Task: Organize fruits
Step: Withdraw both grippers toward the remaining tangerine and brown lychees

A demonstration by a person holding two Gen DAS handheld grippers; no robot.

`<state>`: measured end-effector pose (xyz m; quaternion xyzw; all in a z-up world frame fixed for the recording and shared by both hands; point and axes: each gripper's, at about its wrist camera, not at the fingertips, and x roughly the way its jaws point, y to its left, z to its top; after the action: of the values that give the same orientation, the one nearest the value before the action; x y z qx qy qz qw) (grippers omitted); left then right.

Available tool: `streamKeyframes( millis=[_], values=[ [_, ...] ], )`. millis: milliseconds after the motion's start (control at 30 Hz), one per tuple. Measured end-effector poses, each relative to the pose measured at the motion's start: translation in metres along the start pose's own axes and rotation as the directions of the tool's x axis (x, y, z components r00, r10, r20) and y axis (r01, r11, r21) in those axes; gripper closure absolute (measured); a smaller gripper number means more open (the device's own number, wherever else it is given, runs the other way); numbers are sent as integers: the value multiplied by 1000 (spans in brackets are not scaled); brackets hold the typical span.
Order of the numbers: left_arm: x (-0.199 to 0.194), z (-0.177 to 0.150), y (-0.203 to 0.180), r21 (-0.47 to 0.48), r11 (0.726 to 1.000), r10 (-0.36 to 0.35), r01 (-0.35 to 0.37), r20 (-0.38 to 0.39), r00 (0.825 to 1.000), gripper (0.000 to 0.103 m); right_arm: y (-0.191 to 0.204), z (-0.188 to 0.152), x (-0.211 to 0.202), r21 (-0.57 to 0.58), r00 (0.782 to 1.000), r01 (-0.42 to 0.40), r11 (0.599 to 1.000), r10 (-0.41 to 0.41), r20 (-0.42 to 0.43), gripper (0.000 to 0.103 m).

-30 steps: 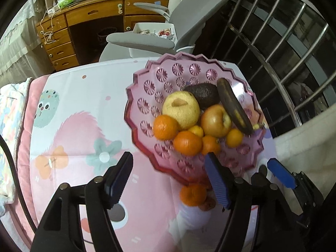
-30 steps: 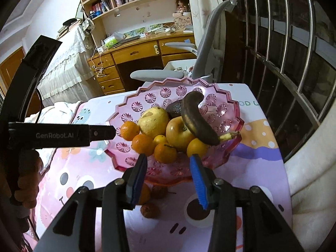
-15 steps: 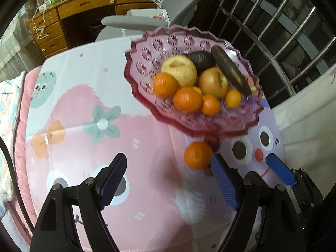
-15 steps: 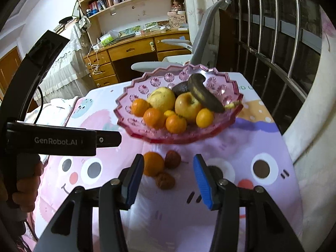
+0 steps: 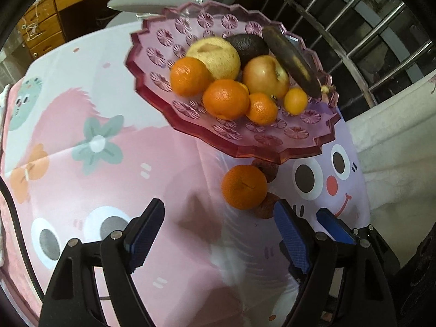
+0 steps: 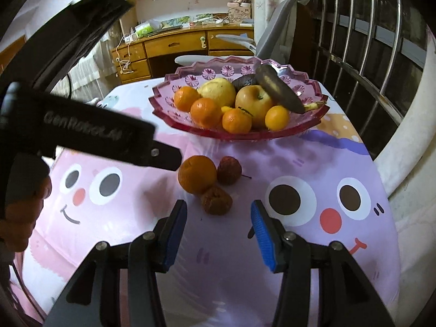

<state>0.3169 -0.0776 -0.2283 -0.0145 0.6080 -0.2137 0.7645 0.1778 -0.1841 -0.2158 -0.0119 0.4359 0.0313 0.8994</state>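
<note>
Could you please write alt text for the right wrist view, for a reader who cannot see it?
The open right gripper hovers above a wrinkled brown fruit beside an orange on the cartoon tablecloth. Behind, a pink fruit bowl holds oranges, apples and a blackened banana.

My left gripper (image 5: 218,229): black plastic frame, blue ribbed pads (image 5: 291,234), silver screws at the joints, thin black cable along the left edge. Right gripper (image 6: 218,231): same build, black w/ blue ribbed pads (image 6: 263,234). Left unit's black body reads "GenRobot.AI" in grey; my bare fingers (image 6: 21,215) wrap its handle.
</note>
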Motion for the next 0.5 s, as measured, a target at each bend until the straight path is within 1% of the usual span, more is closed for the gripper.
streamKeyframes(
  millis=[133,200,333,433,500],
  values=[
    [15,4,-5,11,1000,-4,4,-27,1000,22,2,-6,7,-31,1000,-3,1000,3,16,54],
    [23,6,-8,13,1000,-4,4,-42,999,22,2,-8,13,-60,1000,13,998,-12,4,54],
    [34,10,-12,13,1000,-8,9,-67,998,22,0,-9,24,-77,1000,4,997,-5,-14,54],
    [41,14,-16,7,1000,-8,9,-79,997,26,-3,-9,31,-75,1000,-22,997,20,-24,54],
    [44,17,-18,2,1000,-14,14,-84,996,30,-4,-8,33,-83,999,-33,996,31,-26,54]
  ],
)
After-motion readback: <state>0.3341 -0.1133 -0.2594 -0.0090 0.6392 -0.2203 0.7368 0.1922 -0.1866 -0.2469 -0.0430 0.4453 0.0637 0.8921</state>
